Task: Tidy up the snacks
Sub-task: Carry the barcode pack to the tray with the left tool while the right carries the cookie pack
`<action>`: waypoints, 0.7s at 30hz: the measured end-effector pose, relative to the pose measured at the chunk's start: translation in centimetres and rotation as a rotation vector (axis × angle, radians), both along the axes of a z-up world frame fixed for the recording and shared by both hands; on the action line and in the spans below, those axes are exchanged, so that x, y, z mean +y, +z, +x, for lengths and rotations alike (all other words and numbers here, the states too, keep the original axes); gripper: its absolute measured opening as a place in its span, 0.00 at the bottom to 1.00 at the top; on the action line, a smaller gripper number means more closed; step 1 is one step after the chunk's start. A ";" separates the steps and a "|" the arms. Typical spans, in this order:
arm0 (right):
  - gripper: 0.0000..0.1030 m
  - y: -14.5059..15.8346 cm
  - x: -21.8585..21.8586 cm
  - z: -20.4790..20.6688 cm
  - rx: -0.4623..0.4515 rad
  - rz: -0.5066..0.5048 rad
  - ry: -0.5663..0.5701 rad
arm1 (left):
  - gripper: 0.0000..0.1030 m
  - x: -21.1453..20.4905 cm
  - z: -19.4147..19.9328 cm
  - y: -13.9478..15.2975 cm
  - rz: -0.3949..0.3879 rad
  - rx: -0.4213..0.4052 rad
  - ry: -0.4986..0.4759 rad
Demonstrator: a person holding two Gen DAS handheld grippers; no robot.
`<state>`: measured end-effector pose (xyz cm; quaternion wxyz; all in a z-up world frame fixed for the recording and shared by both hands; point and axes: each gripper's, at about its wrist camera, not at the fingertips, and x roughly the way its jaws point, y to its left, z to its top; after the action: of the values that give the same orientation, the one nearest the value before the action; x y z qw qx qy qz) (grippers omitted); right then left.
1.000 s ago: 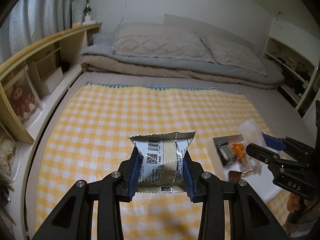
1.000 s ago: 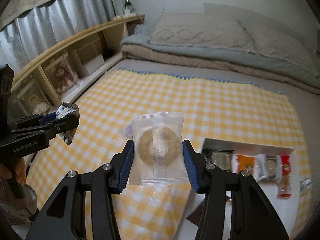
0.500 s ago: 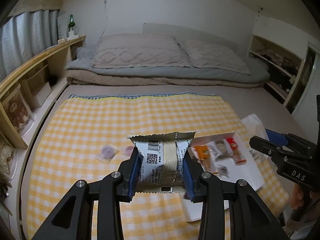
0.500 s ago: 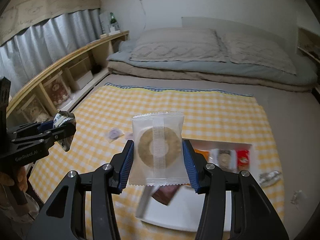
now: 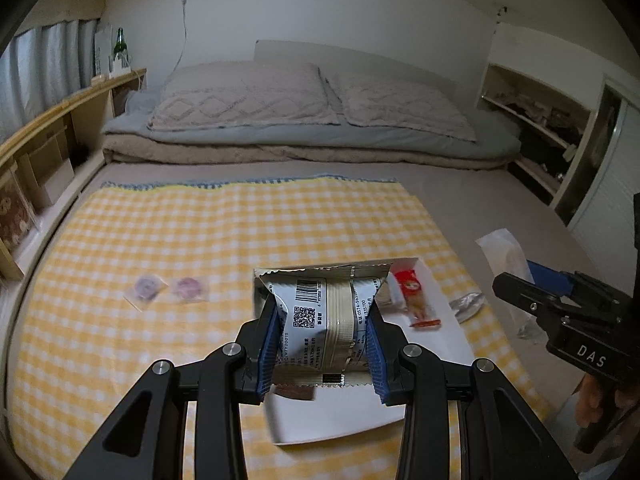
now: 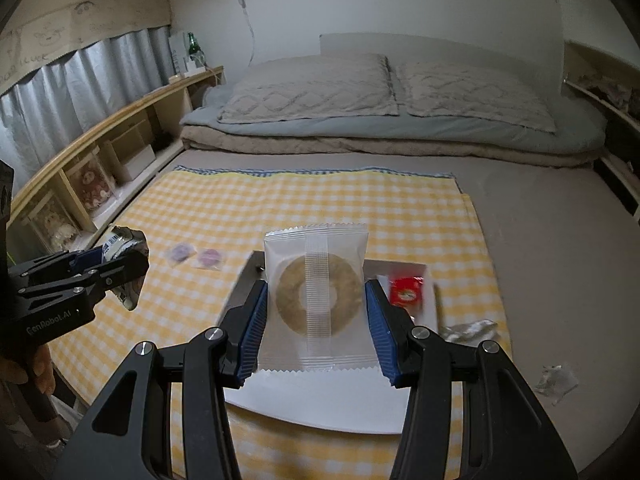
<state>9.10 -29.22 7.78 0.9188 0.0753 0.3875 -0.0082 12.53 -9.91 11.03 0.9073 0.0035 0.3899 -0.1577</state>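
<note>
My left gripper [image 5: 322, 344] is shut on a white and blue barcode snack packet [image 5: 320, 320], held above the white tray [image 5: 352, 416]. My right gripper [image 6: 316, 322] is shut on a clear packet with a ring-shaped biscuit [image 6: 316, 304], held above the same tray [image 6: 320, 412]. A red snack packet [image 5: 414, 296] lies in the tray; it also shows in the right wrist view [image 6: 406, 290]. Two small purple candy packets [image 5: 168, 288] lie on the yellow checked cloth [image 5: 200, 232] left of the tray. Much of the tray's contents is hidden behind the held packets.
A crumpled silver wrapper [image 6: 468, 330] lies right of the tray, another [image 6: 556, 380] on the grey sheet. Pillows and folded bedding [image 5: 304, 120] lie at the far end. A wooden shelf [image 6: 100, 152] runs along the left, shelves [image 5: 536, 128] on the right.
Both grippers have moved back and toward the tray with their packets still held. The tray now lies under both grippers, and the purple candies have come into fuller view.
</note>
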 end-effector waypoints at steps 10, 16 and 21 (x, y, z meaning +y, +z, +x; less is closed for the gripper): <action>0.48 -4.6 -4.1 -1.6 0.029 0.059 -0.061 | 0.37 -4.0 2.1 -4.4 -0.019 0.075 -0.011; 0.48 -6.2 -5.0 -2.4 0.044 0.090 -0.123 | 0.37 -4.6 2.8 -6.1 -0.023 0.126 -0.021; 0.48 -6.8 -5.2 -3.1 0.056 0.087 -0.139 | 0.37 -5.0 4.2 -7.7 -0.013 0.169 -0.053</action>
<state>6.04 -34.43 1.00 0.9006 0.1414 0.4070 -0.0574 16.77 -14.96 3.35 0.8667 -0.0055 0.4636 -0.1837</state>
